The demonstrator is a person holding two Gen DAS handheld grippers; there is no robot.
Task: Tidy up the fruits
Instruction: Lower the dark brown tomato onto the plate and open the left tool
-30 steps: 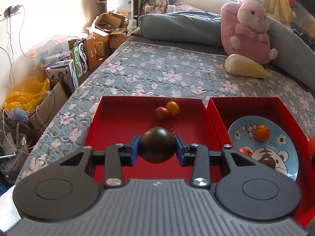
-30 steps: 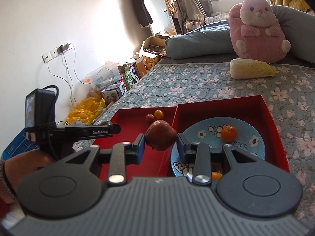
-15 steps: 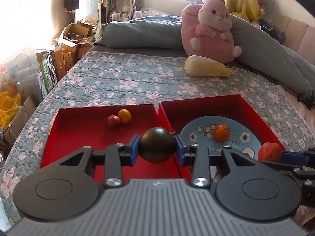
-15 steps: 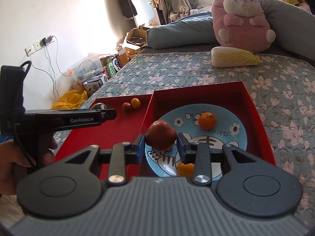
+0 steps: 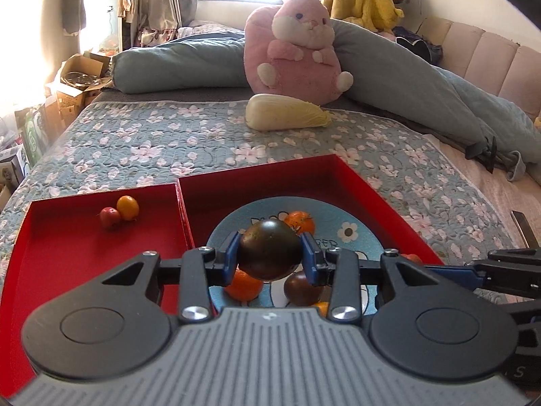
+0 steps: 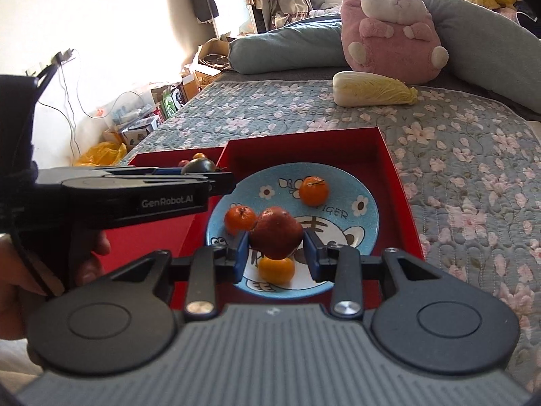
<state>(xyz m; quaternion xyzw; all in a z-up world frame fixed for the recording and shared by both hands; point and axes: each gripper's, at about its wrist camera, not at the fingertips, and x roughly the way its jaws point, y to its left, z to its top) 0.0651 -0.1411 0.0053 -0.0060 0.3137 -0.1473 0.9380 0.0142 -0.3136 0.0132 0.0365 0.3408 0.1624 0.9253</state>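
My left gripper (image 5: 269, 253) is shut on a dark green-brown tomato (image 5: 269, 249), which hangs over the near left part of the blue tiger plate (image 5: 351, 233). The plate lies in the right red tray (image 5: 257, 182). My right gripper (image 6: 275, 247) is shut on a red-brown tomato (image 6: 275, 231) above the plate's middle (image 6: 365, 223). Three mandarins (image 6: 313, 191) (image 6: 240, 218) (image 6: 276, 269) lie on the plate, and another dark tomato (image 5: 302, 287) shows under the left gripper. The left red tray (image 5: 67, 253) holds a small red fruit (image 5: 110, 217) and a small orange one (image 5: 127, 207).
Both trays rest on a floral quilt (image 5: 169, 142). A cabbage (image 5: 284, 116) and a pink plush toy (image 5: 294, 44) sit behind them, with grey-blue pillows (image 5: 175, 64) along the back. Cardboard boxes (image 5: 77, 81) clutter the floor at left. A person's hand (image 6: 13, 270) holds the left gripper.
The left gripper carried the dark tomato rightward, from over the left tray to over the plate. The right gripper sank and moved in over the plate with its red-brown tomato.
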